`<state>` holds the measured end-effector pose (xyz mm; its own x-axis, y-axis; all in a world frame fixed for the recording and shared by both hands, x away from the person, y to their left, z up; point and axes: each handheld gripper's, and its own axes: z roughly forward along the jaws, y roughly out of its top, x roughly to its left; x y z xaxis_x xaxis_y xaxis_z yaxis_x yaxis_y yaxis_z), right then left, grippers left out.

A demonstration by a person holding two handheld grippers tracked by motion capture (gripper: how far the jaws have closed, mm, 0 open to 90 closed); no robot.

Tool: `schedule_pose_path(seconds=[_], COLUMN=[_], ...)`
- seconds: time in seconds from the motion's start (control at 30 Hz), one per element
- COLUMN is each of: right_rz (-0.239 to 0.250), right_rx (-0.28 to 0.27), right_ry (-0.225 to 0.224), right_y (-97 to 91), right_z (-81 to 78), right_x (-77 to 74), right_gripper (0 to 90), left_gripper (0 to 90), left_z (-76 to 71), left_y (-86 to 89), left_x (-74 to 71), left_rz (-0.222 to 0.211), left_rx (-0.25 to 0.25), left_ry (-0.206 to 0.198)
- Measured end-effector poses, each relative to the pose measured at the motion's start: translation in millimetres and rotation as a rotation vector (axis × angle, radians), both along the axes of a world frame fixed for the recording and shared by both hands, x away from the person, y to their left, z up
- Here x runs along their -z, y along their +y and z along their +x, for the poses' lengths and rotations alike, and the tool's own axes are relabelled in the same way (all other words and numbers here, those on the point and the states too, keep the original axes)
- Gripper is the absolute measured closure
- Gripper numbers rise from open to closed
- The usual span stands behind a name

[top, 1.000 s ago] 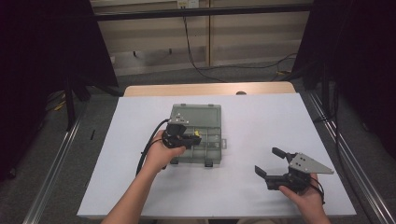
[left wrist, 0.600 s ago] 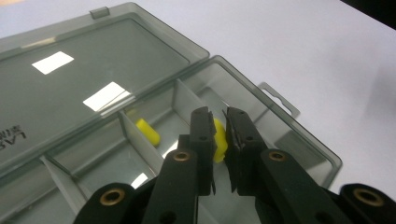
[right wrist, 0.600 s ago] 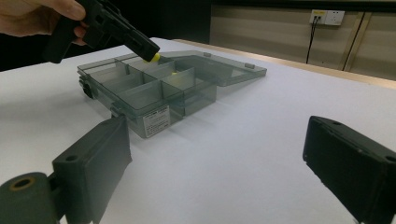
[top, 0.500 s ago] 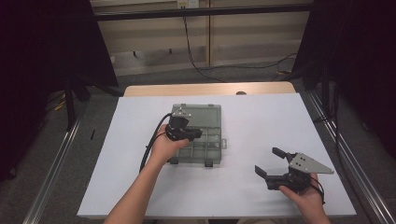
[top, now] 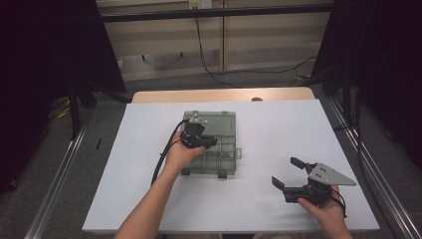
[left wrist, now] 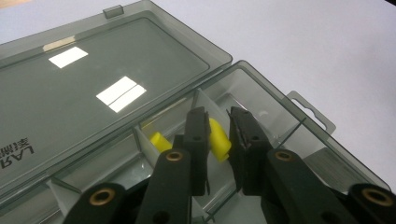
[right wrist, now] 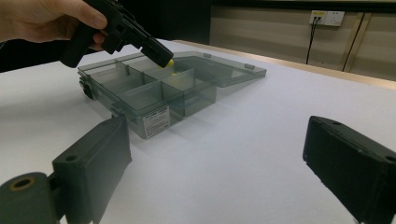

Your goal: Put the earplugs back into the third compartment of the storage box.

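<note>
Over the open box (top: 226, 132), the left claw (left wrist: 218, 122) has just been opening, yellow piece (left wrist: 218, 140) between its jaws.

In the left gripper view, the left gripper (left wrist: 218, 123) covers part of the yellow piece (left wrist: 219, 140), so contact between pads and piece cannot be determined; the second yellow piece (left wrist: 159, 141) is half hidden behind a divider (left wrist: 144, 145). The organizer box (left wrist: 261, 84) is cut off at the left and bottom edges, and its lid lettering (left wrist: 16, 151) is cropped. In the high view, the box contents are too small to tell.
</note>
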<state>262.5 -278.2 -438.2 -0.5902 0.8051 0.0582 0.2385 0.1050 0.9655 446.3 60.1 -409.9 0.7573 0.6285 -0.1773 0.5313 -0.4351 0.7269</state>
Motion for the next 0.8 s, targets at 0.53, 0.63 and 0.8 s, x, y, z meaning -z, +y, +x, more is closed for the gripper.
schedule_pose_path(seconds=[0.53,0.63,0.8], right_rz=[-0.004,-0.005,-0.008], right_rx=[0.002,0.004,0.002], right_ry=[0.004,0.003,0.007], right_y=[0.0,-0.1,0.8], right_z=[-0.1,0.0,0.4], right_x=[0.9,0.9,1.8], right_gripper=[7.4,7.3,7.3], left_gripper=[48.6,40.4,34.0], left_z=[-2.3,-2.3,-1.8], left_y=[13.0,18.5,28.1], left_x=[-8.8,-12.5,-16.2], left_rz=[-0.018,-0.033,-0.034], left_rx=[-0.022,-0.034,-0.045], left_ry=[-0.023,-0.013,-0.026])
